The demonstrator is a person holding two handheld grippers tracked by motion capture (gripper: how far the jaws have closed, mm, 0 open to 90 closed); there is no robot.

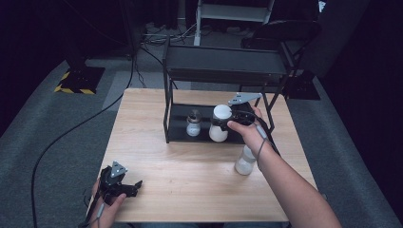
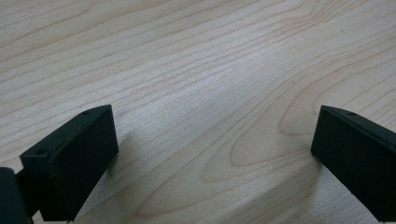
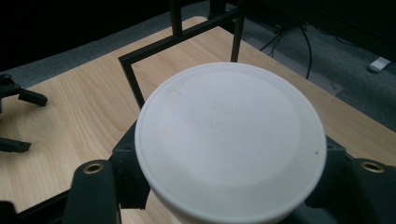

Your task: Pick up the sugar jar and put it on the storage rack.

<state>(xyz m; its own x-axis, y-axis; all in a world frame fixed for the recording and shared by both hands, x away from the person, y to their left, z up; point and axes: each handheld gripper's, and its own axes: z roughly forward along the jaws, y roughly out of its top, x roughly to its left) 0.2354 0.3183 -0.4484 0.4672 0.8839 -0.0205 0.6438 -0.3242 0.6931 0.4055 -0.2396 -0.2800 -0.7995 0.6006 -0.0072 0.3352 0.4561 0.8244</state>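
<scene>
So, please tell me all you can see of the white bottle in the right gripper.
The bottle is white and looks like matte plastic, with a wide round lid that bears faint raised lettering. It stands upright at the front of the rack's lower shelf, right of a small clear bottle. The right gripper is shut on it just below the lid.

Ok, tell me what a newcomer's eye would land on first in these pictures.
First the big white bottle, clamped by the right hand-held gripper on the lower shelf of the black rack at the table's far side; its round white cap looms large in the right gripper view. Next, a smaller bottle stands beside it on that shelf, and another on the wooden table by the forearm. The left hand-held gripper rests open at the near-left corner.
</scene>
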